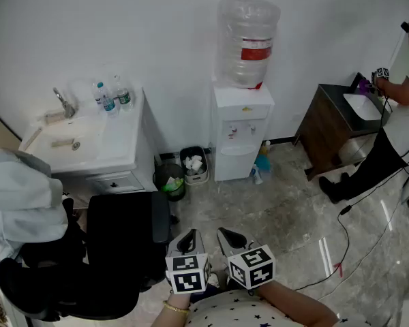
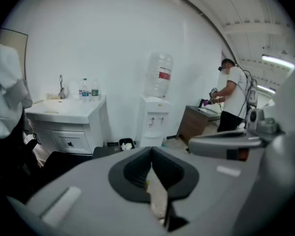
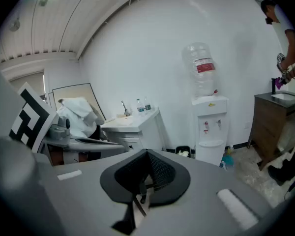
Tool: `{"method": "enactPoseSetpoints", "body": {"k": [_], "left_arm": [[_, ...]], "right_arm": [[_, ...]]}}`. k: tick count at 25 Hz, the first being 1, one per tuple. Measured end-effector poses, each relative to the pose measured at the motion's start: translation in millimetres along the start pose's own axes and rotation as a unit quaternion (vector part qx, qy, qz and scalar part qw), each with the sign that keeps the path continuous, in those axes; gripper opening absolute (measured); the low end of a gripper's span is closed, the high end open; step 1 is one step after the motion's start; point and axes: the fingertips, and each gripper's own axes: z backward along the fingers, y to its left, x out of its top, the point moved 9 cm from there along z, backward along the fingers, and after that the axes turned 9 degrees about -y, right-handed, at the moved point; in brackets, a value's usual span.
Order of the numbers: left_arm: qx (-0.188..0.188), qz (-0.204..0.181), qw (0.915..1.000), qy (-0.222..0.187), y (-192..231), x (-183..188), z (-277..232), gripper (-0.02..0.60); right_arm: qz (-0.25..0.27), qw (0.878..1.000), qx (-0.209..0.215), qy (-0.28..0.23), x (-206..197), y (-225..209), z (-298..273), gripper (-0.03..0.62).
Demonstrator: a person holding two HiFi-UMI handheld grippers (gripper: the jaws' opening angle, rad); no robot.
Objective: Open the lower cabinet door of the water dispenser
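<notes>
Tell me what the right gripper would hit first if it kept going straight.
Probably the floor, because the right gripper tilts downward and nothing stands in its way. Farther along that line sits the waste bin beside the water dispenser, though depth is unclear.

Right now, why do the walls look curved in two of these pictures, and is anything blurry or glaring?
Left gripper view and right gripper view: wide-angle lenses bow the wall and ceiling and darken the corners; the left gripper and right gripper, so close, look soft, while the water dispenser stays clear. Head view: straighter lines, even light, pale glare streaks on the floor.
</notes>
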Motion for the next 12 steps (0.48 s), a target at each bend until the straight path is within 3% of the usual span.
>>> {"method": "enactPoseSetpoints", "body": {"k": [12], "left_arm": [[-0.032,-0.008,0.9994,0.015,-3,2,-40,0.006]], "right_arm": [[-0.025,0.999,-0.046,0.008,-7,-25,-11,-0.002]]}}
